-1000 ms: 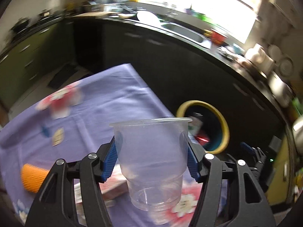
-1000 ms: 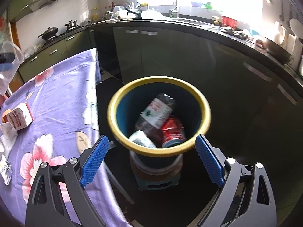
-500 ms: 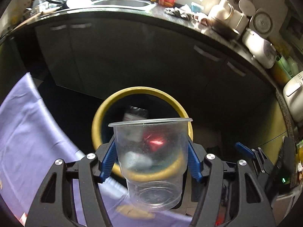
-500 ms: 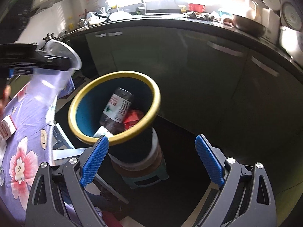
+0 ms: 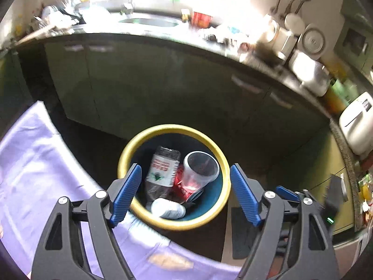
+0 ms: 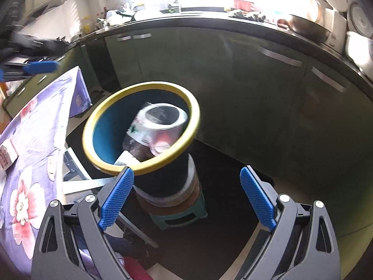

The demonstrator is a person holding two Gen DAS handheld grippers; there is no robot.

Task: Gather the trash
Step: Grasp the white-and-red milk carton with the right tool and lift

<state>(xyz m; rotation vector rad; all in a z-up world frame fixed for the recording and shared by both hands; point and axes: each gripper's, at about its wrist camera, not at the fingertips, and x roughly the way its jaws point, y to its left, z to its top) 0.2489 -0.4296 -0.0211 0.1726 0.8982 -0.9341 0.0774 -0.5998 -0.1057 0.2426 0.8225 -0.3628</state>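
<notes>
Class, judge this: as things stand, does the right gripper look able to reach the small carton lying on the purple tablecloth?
Probably yes. The right gripper is open and empty, and the carton lies uncovered on the tablecloth, nothing between them.

Bin [image 5: 211, 217] had a yellow rim and teal-blue inside; outside looked black in the right wrist view. Clear plastic cup [image 5: 201, 168] in it, see-through. Bottle [image 5: 163, 170] was dark with a white label, red and green print. Red can [image 5: 184, 186] beside it. Pale whitish-blue crumpled item [image 5: 168, 208] low in the bin. Tablecloth [image 6: 35, 135] was purple with pink-red and white flowers. Both the left gripper [image 5: 185, 194] and right gripper [image 6: 186, 198] had blue pads [image 6: 116, 197] on black frames. Stool [image 6: 179, 217] under the bin was green. Cabinets [image 6: 233, 74] were dark green with silver handles.
</notes>
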